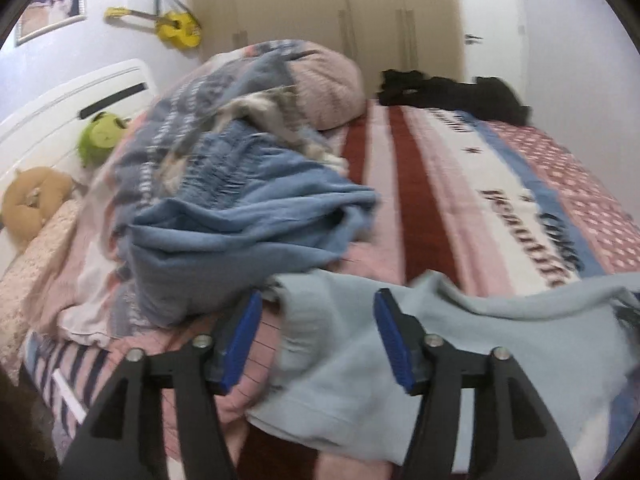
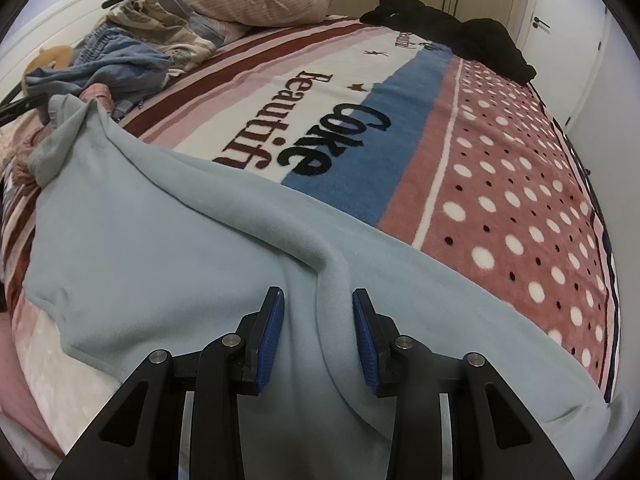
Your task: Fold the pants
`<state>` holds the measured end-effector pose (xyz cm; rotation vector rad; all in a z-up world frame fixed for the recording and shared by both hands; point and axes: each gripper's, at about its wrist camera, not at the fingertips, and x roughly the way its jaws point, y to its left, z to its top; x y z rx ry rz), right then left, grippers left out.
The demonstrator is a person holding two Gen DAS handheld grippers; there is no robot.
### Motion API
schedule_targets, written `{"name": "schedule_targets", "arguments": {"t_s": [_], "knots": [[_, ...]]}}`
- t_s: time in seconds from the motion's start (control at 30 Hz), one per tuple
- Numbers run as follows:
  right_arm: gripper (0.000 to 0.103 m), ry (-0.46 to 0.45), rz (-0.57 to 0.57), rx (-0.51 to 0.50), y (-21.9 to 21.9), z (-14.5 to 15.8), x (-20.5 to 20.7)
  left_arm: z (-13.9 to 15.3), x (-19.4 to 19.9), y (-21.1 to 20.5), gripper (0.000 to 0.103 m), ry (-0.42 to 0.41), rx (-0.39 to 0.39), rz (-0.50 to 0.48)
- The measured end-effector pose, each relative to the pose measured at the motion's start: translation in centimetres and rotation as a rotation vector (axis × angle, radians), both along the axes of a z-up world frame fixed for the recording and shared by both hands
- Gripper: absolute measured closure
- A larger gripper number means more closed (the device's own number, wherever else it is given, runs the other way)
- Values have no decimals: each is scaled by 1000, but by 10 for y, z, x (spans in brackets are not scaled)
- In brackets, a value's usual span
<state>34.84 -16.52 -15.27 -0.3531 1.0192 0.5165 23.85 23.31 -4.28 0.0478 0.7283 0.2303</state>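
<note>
Right wrist view puts the light blue pants (image 2: 168, 240) at the near edge of the bed, draped over the patterned blanket (image 2: 500, 184), and I'll place everything from them. My right gripper (image 2: 318, 340) sits over a raised ridge of the pants fabric, its jaws part-way closed with the fold between the blue pads; I judge it is pinching the cloth, though the pads' contact is not fully clear. In the left wrist view my left gripper (image 1: 318, 344) hovers above one end of the pants (image 1: 460, 344), jaws apart and pressing on nothing, with fabric lying below the gap.

As I read it, the fold is only begun: the pants are laid roughly lengthwise along the near edge, wrinkled, with one corner bunched up toward the clothes heap. Smoothing and the actual folds all seem left to do.

Beyond that corner lies the heap of blue clothes (image 1: 240, 220), and past it a pink pillow (image 1: 328, 84). Across the blanket from the pants a black garment (image 1: 452, 94) lies at the far side. Behind that stand wardrobe doors (image 1: 320, 8); a yellow toy guitar (image 1: 176, 26) hangs on the wall beside them.
</note>
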Motion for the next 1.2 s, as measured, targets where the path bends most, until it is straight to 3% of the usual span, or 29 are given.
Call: {"name": "schedule_targets", "arguments": {"t_s": [0.17,0.27,0.37,0.47,0.87,1.07,1.2], "knots": [[73,0,-2,4,-1,0,-1,-10,-20,-36,44,30,-20,-112],[72,2,-10,12,-4,1,-3,-19,-27,-58,38,35,-34,-158],[60,4,-23,33,-13,6,-6,-24,-28,-78,36,35,-44,-203],[59,-15,-55,47,-31,16,-12,-27,-25,-98,35,32,-42,-238],[48,-34,-304,260,-163,50,-82,-36,-8,-149,34,39,-94,-311],[45,-46,-443,322,-222,49,-110,-42,-2,-170,33,65,-95,-346],[43,12,-532,363,-255,33,-112,-46,-1,-174,33,82,-107,-349]]}}
